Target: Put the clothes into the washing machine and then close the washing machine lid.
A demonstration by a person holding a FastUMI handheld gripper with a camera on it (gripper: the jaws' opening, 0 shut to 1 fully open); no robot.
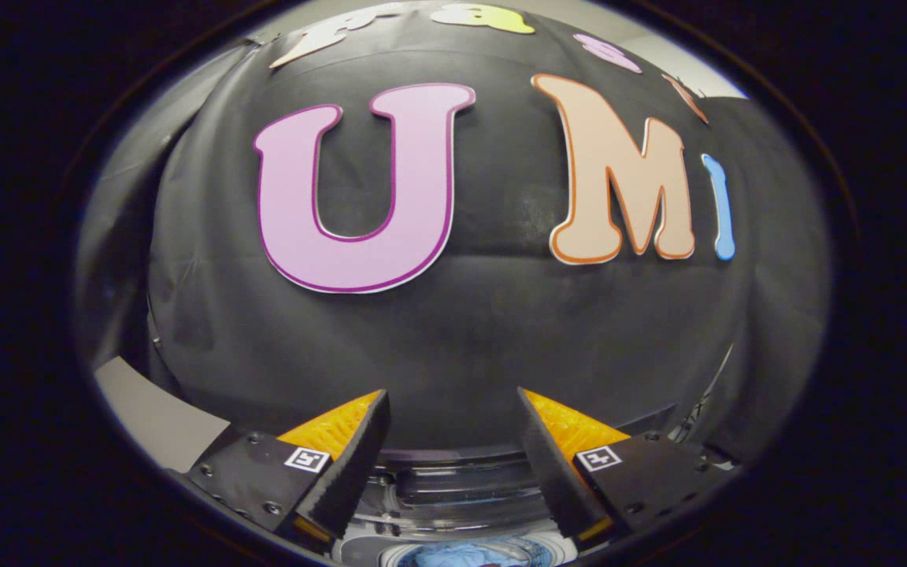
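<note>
In the gripper view, the hand-held gripper (453,457) is raised and looks straight at the black cloth wall (461,339) of the booth. Its two fingers stand well apart with nothing between them.

Below the gap between the fingers and a little nearer, the washing machine (461,492) shows as a band of clear, curved plastic with a pale rim; this looks like its lid or top edge, though which one cannot be told from here. Just nearer than that, at the very bottom of the view, a patch of blue cloth, the clothes (453,555), lies inside what seems to be the drum opening. So the clothes appear to be in the machine already, and the closing of the lid is what remains, by my judgement.

The relation that matters: the machine lies directly beneath and slightly ahead of the open fingers, not left or right of them, so the coming move calls for tipping down toward that clear plastic edge. Off to the left, a pale grey surface (154,417) curves past the left finger.
</note>
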